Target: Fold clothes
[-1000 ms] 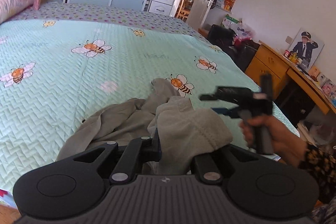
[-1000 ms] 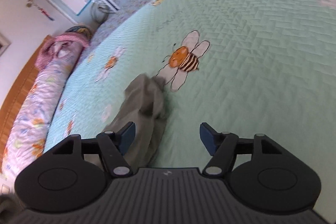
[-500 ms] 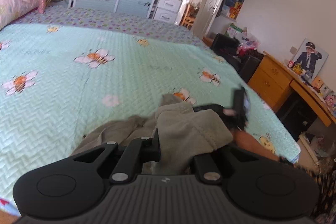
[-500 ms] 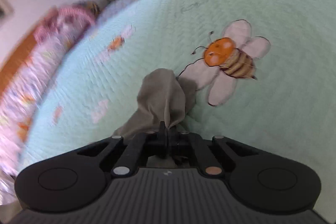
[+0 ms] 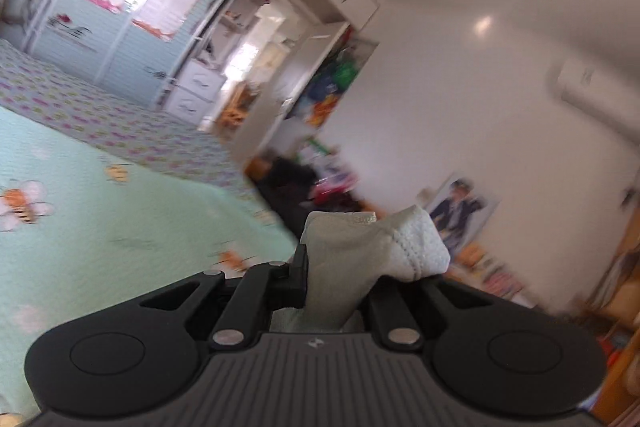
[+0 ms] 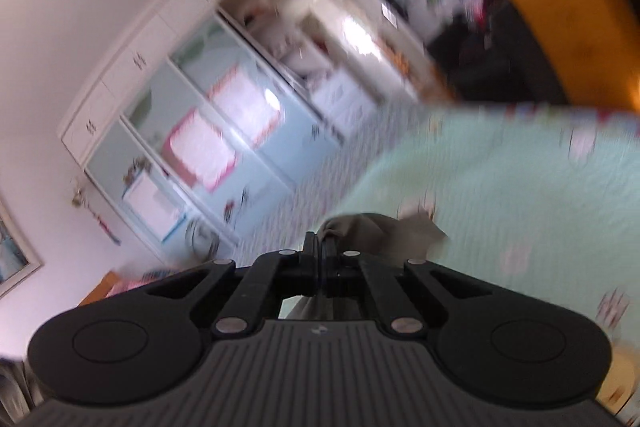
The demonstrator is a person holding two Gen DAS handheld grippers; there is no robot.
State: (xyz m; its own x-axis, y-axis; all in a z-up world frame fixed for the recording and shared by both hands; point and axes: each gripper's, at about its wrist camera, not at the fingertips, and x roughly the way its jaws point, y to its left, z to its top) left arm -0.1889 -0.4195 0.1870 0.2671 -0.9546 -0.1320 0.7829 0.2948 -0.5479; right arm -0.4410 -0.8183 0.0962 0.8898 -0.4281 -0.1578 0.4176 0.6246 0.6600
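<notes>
We have both tongs clamped on the grey garment (image 5: pixel 340 267): the left gripper (image 5: pixel 336 267) pinches a thick bunch of it, a hem and pale mesh lining poking out ahead of the jaws, and the right gripper (image 6: pixel 320 259) has its jaws pressed together on a thin edge of the same cloth, which bulges just beyond them. The garment hangs from our two grips above the green bedspread (image 5: pixel 100 227) with its bee pattern, not lying on it. Our worry from here is the right-hand hold: so little cloth sits between those jaws that a tug from the other side could pull it free, and the piece would drop in a heap. The left bunch is the opposite trouble; we may have caught several layers at once, so the garment might not spread flat when we lay it down. Both views are smeared, so we cannot judge which part of the garment each hand holds. As for writing, the posters on the wardrobe (image 5: pixel 120 27) doors are too blurred to read, and we see no brand or label on the cloth.
</notes>
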